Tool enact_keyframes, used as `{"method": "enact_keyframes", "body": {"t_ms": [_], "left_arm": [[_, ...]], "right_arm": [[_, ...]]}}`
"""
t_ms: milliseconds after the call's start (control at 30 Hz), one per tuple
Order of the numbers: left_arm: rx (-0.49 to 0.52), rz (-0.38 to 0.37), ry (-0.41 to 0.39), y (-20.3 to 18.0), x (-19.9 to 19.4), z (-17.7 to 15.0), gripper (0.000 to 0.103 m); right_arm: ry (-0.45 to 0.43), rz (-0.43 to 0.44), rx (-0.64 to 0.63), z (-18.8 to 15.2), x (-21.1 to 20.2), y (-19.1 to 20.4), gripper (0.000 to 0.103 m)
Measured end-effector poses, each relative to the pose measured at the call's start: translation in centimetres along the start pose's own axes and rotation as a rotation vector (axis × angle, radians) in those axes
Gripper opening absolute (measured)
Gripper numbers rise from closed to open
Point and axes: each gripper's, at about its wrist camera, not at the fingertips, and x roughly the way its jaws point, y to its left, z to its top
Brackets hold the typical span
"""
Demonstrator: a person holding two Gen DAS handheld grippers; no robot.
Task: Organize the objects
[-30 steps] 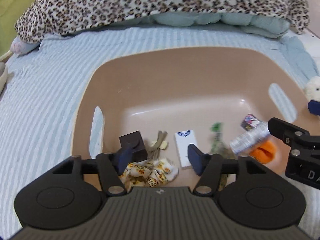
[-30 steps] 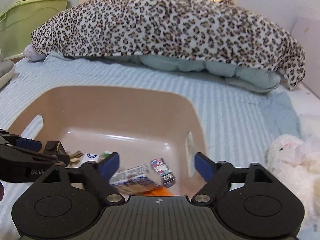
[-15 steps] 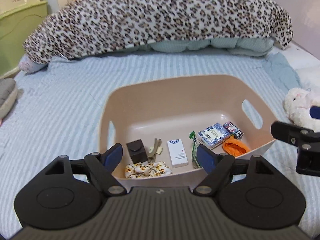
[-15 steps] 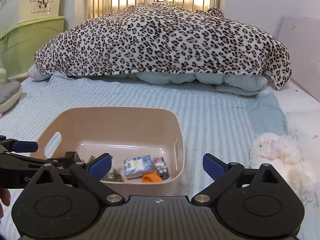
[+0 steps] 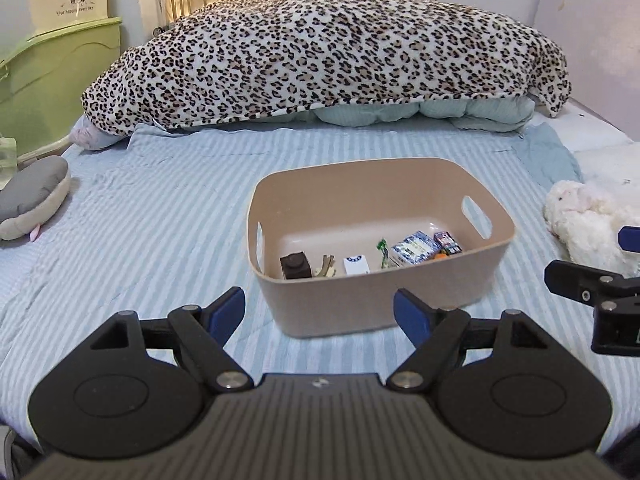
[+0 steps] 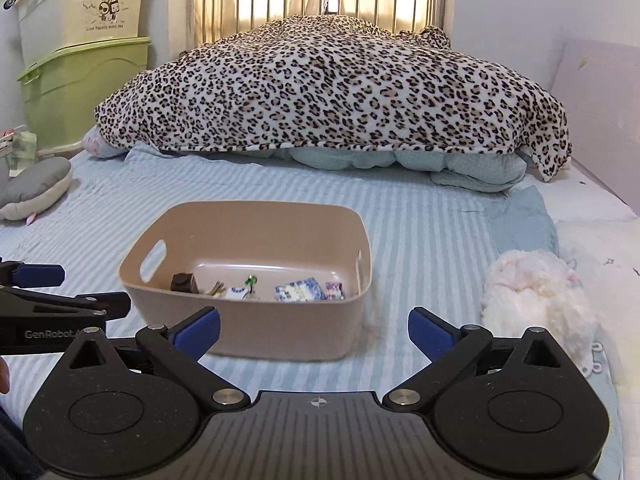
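On the striped bed, tan bin (image 5: 384, 304) (small items inside) just beyond both hand-held grippers, left (image 5: 319, 312), right (image 6: 314, 330), gaping, empty.

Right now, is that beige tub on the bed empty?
No. The beige tub holds several small things, among them a dark cube and a blue packet.

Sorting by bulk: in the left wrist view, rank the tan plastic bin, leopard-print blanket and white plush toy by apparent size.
1. Leopard-print blanket
2. Tan plastic bin, though it sits nearer the camera
3. White plush toy, partly cut off by the right gripper
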Motion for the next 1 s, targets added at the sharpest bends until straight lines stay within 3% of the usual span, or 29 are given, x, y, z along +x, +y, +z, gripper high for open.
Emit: {"method": "enact_keyframes", "body": {"t_ms": [1000], "left_arm": [[-0.052, -0.012, -0.079, -0.1, -11.5, -8.7, 0.082]], "right_arm": [[-0.011, 0.049, 0.013, -8.0, -11.6, 1.2, 0.103]]}}
